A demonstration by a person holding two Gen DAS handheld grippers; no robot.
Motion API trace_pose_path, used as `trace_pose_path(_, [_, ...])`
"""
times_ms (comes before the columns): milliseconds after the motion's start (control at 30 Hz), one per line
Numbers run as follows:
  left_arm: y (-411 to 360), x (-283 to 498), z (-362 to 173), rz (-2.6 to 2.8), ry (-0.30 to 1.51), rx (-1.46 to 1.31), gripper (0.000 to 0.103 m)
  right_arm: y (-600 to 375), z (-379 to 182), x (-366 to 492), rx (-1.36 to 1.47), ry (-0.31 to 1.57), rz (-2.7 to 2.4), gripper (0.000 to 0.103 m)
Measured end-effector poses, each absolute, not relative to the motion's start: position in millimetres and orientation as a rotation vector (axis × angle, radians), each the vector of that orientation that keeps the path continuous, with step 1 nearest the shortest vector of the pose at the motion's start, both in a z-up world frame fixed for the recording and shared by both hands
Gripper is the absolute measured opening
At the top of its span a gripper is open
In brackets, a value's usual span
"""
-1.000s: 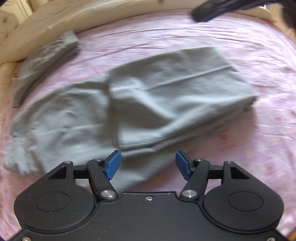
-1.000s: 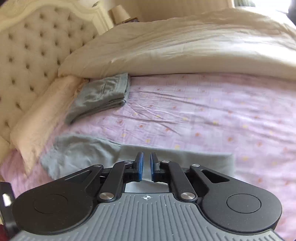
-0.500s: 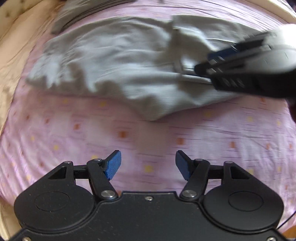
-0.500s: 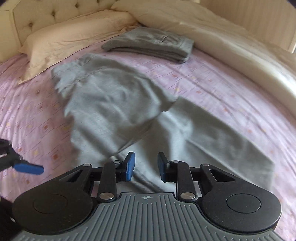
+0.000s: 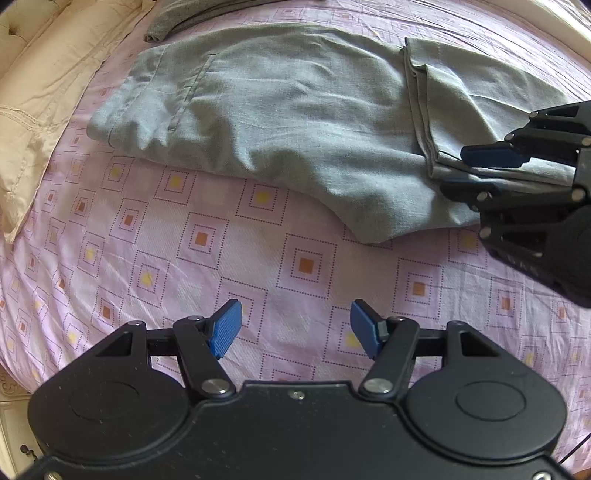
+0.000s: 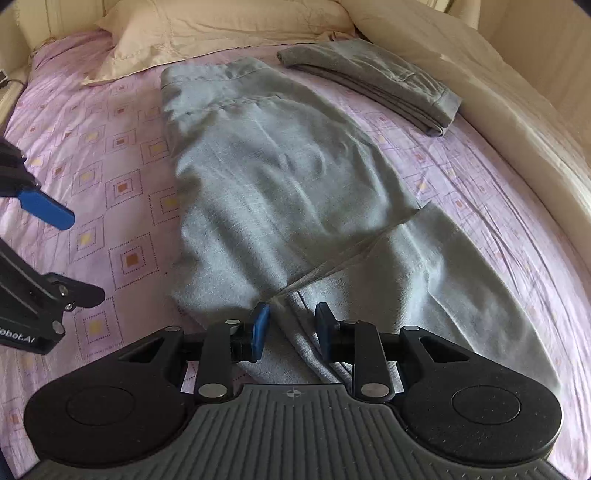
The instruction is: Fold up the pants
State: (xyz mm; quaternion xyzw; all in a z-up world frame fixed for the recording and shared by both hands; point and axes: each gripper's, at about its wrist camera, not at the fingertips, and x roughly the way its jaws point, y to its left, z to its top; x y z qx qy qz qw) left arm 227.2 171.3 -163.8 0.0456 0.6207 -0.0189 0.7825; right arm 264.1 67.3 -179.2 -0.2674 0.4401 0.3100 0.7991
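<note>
While both grippers hover unclenched, pants (image 6: 280, 177) lie folded (once).

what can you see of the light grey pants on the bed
The light grey pants look like thin woven cloth, lying flat lengthwise on the pink patterned sheet, waistband towards the pillow. The leg end is folded back over the lower part, its hem edge crossing diagonally. The right gripper stands open astride that folded edge.

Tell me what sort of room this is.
Most likely a bedroom: a bed with a pink patterned sheet, a cream pillow at its head, and grey pants spread out beside an already folded pair.
</note>
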Motion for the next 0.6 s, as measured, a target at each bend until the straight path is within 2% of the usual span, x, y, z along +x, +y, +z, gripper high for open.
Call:
trace_pose_path(200, [163,229,-160,-0.062,1.332,0.119,0.067,65,-190,266,-0.631,0.930,0.614,0.026])
trace_pose_path(233, [161,230,-159,-0.065,1.328,0.122,0.067,63,-190,272,-0.591,0.950,0.602,0.026])
trace_pose_path(300, [156,231,-155,-0.077,1.316,0.135,0.067,52,-190,286,-0.473,1.011,0.592,0.015])
trace_pose_path(367, [150,233,-152,-0.095,1.301,0.143,0.067,36,-182,298,-0.333,1.056,0.575,0.010])
trace_pose_path(600, [101,247,-143,-0.200,1.236,0.173,0.067,-54,-130,327,0.106,1.061,0.473,0.009])
